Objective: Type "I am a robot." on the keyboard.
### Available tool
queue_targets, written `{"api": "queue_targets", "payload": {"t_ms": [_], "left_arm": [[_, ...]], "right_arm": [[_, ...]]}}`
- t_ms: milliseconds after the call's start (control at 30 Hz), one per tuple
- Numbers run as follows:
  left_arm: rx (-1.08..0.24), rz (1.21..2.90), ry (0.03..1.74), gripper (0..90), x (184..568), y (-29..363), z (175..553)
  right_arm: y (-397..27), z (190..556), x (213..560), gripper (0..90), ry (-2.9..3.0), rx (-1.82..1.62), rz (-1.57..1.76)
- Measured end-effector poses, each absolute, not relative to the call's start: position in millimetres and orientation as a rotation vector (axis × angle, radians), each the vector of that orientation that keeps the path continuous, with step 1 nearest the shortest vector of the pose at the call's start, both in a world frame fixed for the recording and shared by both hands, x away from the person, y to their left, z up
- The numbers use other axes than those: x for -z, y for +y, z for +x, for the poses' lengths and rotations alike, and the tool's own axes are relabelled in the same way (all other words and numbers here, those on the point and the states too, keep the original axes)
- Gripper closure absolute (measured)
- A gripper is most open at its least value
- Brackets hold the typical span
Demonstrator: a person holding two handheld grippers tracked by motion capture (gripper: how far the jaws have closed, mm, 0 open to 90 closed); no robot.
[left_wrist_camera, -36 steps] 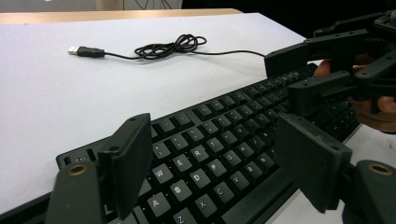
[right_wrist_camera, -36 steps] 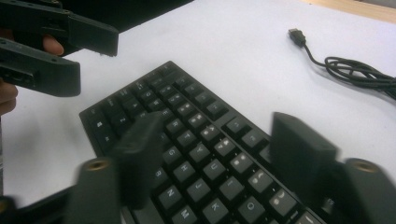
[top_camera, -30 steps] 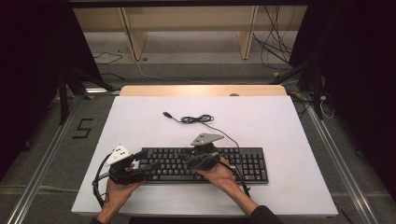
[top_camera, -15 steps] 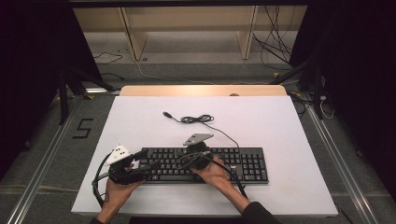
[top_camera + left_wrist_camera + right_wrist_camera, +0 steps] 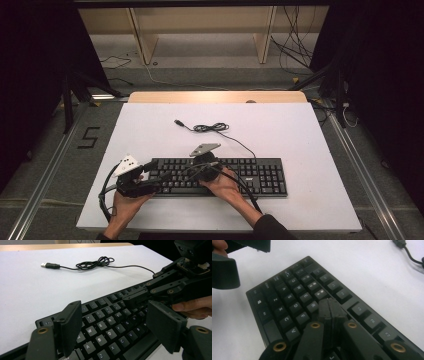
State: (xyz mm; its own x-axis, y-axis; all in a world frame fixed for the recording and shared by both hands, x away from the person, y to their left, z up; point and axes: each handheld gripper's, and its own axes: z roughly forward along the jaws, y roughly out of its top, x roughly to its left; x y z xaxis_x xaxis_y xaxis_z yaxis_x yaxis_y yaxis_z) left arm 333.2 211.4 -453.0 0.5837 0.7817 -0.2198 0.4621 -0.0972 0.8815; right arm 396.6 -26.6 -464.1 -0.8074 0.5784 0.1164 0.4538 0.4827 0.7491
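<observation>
A black keyboard (image 5: 250,177) lies flat near the front of the white table, and its thin cable (image 5: 212,128) runs back to a loose coil and a USB plug (image 5: 178,122). My left gripper (image 5: 157,176) sits at the keyboard's left end. Its jaws stand wide open over the letter keys (image 5: 105,322) with nothing held. My right gripper (image 5: 195,171) reaches leftward over the middle of the keyboard. Its jaws are shut tight together with nothing between them, and its tip (image 5: 330,305) hangs low over the keys beside the R key (image 5: 313,305). Whether it presses a key I cannot tell.
The white table top (image 5: 300,135) stretches bare behind and to the right of the keyboard. A wooden strip (image 5: 215,96) runs along its far edge. Floor cables (image 5: 295,55) and dark stands lie beyond the table.
My right gripper has slid left along the keyboard, toward the left gripper. The left gripper and the keyboard have stayed put.
</observation>
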Motion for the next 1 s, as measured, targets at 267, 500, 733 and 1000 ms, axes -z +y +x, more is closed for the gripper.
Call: {"api": "queue_targets", "payload": {"t_ms": [267,500,733,1000], "left_arm": [[-0.374,1.748,1.039,32.5,454,211,334],[-0.367,1.823,1.017,62.4,458,202,340],[-0.342,1.911,1.001,83.6,465,187,350],[-0.284,1.97,0.995,89.1,469,170,364]], "right_arm": [[-23,397,466,90.0,2.574,-1.217,0.902],[-27,395,463,78.5,2.562,-1.239,0.917],[-38,389,452,47.8,2.519,-1.274,0.935],[-60,376,444,29.4,2.456,-1.319,0.94]]}}
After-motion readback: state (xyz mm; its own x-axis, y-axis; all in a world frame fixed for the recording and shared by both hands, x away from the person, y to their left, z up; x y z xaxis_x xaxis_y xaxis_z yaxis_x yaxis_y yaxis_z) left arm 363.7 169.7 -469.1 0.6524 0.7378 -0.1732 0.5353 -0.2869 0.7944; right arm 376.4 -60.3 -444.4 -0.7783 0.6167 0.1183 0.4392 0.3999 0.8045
